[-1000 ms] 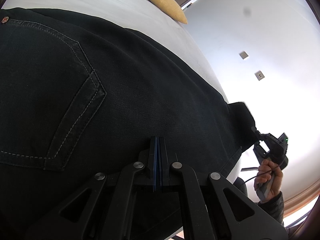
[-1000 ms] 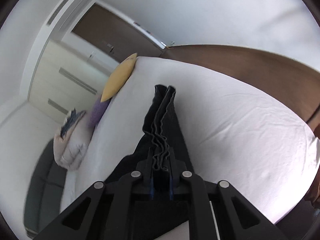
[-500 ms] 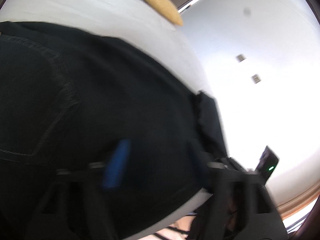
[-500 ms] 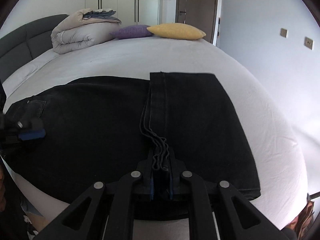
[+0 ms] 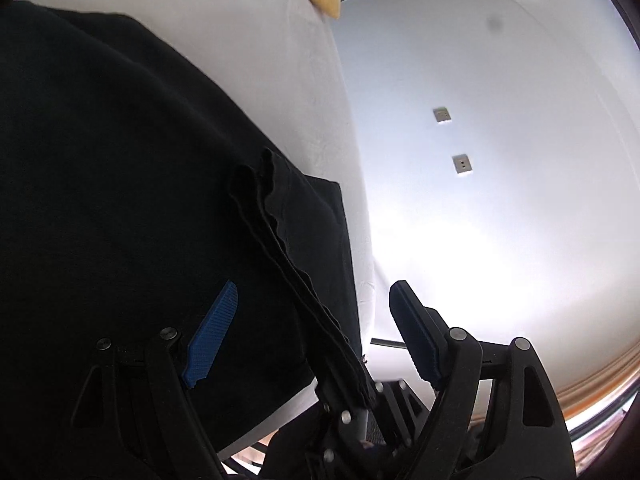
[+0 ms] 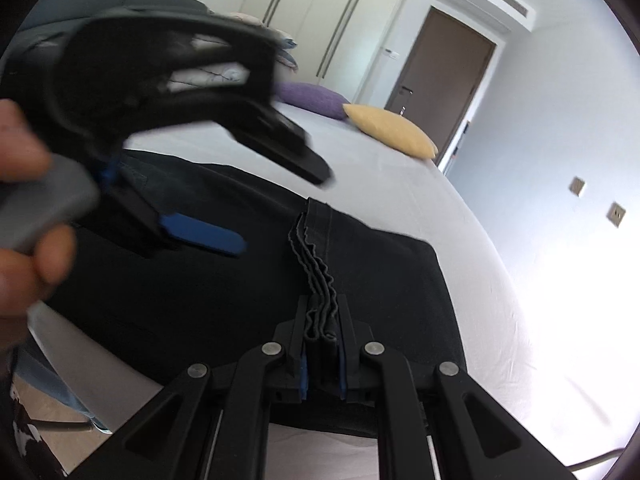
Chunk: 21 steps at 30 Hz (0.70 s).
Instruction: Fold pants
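Observation:
Black pants (image 5: 120, 160) lie spread on the white bed (image 5: 280, 60), with the leg end folded back over the upper part. My right gripper (image 6: 322, 332) is shut on the bunched leg hems (image 6: 312, 256) and holds them just above the cloth. In the left wrist view the same gripper (image 5: 352, 392) sits low in the middle, gripping that hem ridge. My left gripper (image 5: 316, 286) is open, its blue pads (image 5: 212, 344) wide apart and pressing on nothing. From the right wrist it appears blurred at upper left (image 6: 280, 208), above the pants (image 6: 200, 300), held by a hand (image 6: 24, 160).
A yellow pillow (image 6: 390, 130) and a purple pillow (image 6: 312, 98) lie at the far end of the bed (image 6: 400, 184). Wardrobe doors and a brown door (image 6: 440, 72) stand behind. The wall with two sockets (image 5: 442, 115) is to the right. The bed's near edge drops to the floor (image 6: 48, 408).
My left gripper went from shut on the cloth to open and lifted off the pants. My right gripper rolled and carried the leg hems across, laying the legs over the upper part.

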Available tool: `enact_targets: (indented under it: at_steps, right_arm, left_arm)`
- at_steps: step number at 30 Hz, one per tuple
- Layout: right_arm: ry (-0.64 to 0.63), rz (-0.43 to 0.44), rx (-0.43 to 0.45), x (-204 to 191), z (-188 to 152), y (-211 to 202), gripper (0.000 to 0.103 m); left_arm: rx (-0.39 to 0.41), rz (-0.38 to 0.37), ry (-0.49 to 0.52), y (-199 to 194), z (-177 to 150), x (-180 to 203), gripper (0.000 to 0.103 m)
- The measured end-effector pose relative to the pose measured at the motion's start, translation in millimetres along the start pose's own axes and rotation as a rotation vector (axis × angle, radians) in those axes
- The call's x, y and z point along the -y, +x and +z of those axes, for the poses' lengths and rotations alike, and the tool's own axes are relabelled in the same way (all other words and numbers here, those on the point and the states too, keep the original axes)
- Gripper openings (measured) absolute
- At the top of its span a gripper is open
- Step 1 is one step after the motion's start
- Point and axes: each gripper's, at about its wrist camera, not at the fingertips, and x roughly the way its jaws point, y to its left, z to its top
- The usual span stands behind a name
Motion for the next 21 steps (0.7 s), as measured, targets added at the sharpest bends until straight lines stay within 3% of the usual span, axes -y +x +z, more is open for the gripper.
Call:
enact_targets:
  at_steps: [5,6,7,8,11,21]
  right_arm:
    - [-0.067,0.036,0.017,-18,-4,-16,0.011]
    - [-0.080,0.043,0.018,-21,-5,-18,0.012]
    - [-0.098,0.050,0.019,-26,-4,-20,0.012]
    - [-0.111,0.051,0.022,-30,-4,-21,0.012]
    - [-0.144,0.064,0.030,-41,-1,-26,0.012]
    - [-0.269,0.169,0.049,-89,14,-32,0.012]
  left_arm:
    - [-0.024,0.019,-0.025,2,2,-9,0.075]
    - [-0.031,0.025,-0.014,0,2,-9,0.064]
    - [-0.036,0.037,0.000,-3,3,-9,0.038]
    - [-0.036,0.055,0.008,-7,4,-10,0.026]
    - [-0.023,0.078,0.032,-23,6,-9,0.010]
    - [0.015,0.200,0.126,-83,37,-16,0.007]
